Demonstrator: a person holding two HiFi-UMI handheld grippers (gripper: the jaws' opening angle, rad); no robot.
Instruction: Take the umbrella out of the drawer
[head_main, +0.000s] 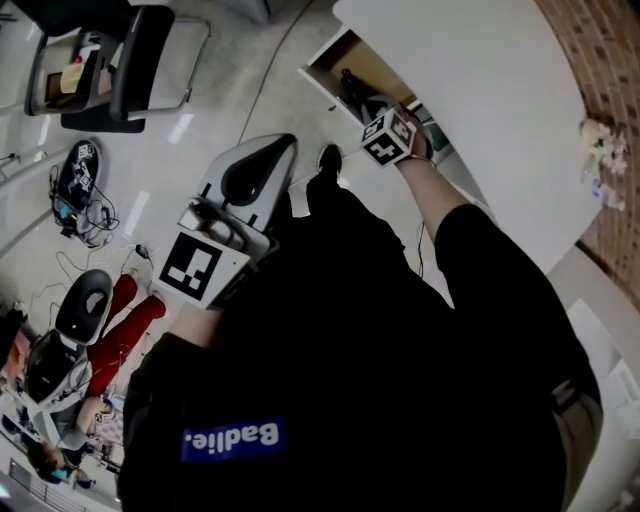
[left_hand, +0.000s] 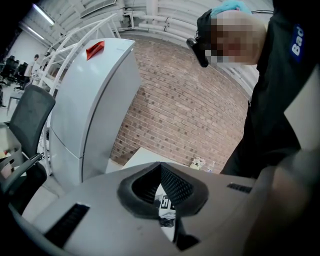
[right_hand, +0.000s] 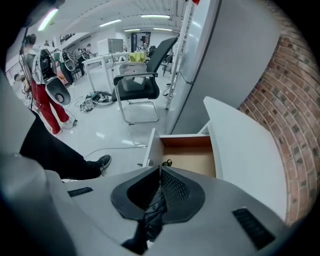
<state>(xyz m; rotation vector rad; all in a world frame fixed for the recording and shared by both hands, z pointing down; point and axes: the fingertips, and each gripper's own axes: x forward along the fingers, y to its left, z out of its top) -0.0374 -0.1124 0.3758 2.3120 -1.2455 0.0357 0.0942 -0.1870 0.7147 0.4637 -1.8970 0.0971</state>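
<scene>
The drawer (head_main: 325, 62) under the white desk stands pulled out, its wooden floor (right_hand: 192, 162) showing in the right gripper view. A black folded umbrella (head_main: 350, 85) lies at the drawer's front. My right gripper (head_main: 364, 102) points steeply down over it. In the right gripper view the right gripper (right_hand: 160, 171) is shut on the umbrella's black fabric (right_hand: 152, 215), and a small black loop (right_hand: 166, 162) shows past the fingertips. My left gripper (head_main: 285, 142) hangs left of the drawer above the floor. Its tips (left_hand: 160, 167) meet with nothing between them.
The white desk top (head_main: 480, 100) runs along a brick wall (head_main: 605, 60). A black office chair (head_main: 130, 60) stands on the floor at the left, with cables (head_main: 80, 190) below it. A tall white cabinet (left_hand: 95, 100) stands nearby. My shoe (head_main: 328, 157) is beside the drawer.
</scene>
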